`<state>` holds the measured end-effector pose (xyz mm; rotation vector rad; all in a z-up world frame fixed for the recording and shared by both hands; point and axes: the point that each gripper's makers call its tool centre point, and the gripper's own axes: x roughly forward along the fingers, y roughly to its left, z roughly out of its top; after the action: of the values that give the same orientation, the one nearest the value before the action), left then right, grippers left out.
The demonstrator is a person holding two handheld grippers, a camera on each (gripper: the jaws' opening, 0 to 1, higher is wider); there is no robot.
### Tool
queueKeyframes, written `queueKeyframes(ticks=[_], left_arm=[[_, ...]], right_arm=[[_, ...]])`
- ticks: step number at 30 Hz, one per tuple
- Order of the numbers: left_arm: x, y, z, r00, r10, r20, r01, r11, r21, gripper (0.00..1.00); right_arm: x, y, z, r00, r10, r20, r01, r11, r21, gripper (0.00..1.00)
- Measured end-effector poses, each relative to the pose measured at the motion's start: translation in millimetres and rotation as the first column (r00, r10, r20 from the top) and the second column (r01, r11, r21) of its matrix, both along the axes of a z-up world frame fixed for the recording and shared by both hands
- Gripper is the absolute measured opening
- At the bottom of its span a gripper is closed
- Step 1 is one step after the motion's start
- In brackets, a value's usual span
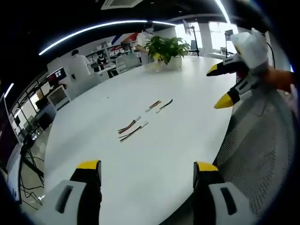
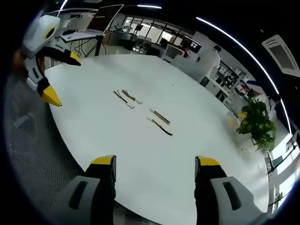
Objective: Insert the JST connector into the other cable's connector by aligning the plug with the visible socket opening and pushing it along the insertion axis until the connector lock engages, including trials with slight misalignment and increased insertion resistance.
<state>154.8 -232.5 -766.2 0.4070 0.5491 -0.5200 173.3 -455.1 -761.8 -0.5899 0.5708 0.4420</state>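
Two grippers hover with fingers spread wide and empty above a round white tabletop [image 1: 187, 84], nothing yet grasped. In the left gripper view the left gripper [image 1: 146, 169] points across the tabletop at four short JST cables: a near pair [image 1: 132, 129] and a farther pair [image 1: 159, 105], lying side by side but unjoined. The right gripper [image 1: 224, 84] enters from the right, held off the tabletop's edge. In the right gripper view the right gripper [image 2: 155, 164] faces the same cables [image 2: 143, 108], with the left gripper [image 2: 60, 77] at upper left. Judging by this, picking up, alignment and insertion all remain. A potted plant [image 1: 165, 48] stands at the far edge.
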Motion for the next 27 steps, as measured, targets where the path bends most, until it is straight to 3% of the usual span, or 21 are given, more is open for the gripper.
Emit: queueKeyframes(ticks=[17,27], left_arm=[[-0.3,0.0,1.6,1.0,-0.001,0.005,0.001,1.0,-0.003,0.78],[-0.6,-7.2,-0.5,0.999,-0.031,-0.014,0.031,0.999,-0.016,0.78]], right_arm=[[-1.8,0.6,-1.2,1.0,0.008,-0.01,-0.008,1.0,-0.005,0.66],[0.5,1.6,4.5,1.0,-0.003,-0.012,0.004,0.999,0.054,0.61]])
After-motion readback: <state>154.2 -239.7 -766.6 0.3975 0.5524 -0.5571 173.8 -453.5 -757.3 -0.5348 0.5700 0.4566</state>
